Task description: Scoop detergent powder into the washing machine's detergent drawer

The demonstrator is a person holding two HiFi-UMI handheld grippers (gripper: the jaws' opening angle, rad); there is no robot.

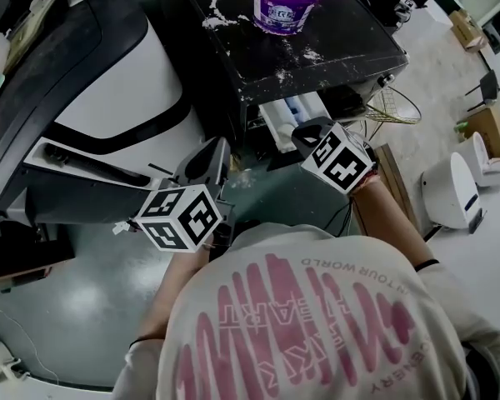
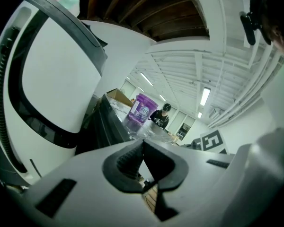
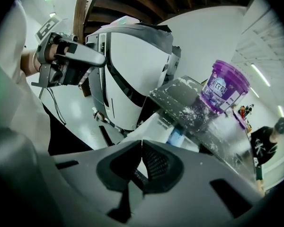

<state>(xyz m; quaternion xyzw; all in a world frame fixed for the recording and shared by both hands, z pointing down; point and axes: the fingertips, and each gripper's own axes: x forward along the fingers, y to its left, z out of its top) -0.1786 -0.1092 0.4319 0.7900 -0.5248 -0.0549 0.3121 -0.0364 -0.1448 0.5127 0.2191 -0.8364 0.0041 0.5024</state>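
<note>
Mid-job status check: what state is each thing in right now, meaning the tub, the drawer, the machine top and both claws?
Purple plastic detergent tub: upright, open, white powder inside.
White detergent drawer: pulled out.
Black machine top: scattered with spilled white powder.
Left claw: shut, nothing held.
Right claw: shut, nothing held.

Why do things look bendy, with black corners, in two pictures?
Left gripper view: wide lens bends the white machine and ceiling beams, corners go black. Right gripper view: same bending, the purple tub leans. Head view: straight lines, but dim, with glare on the floor.
</note>
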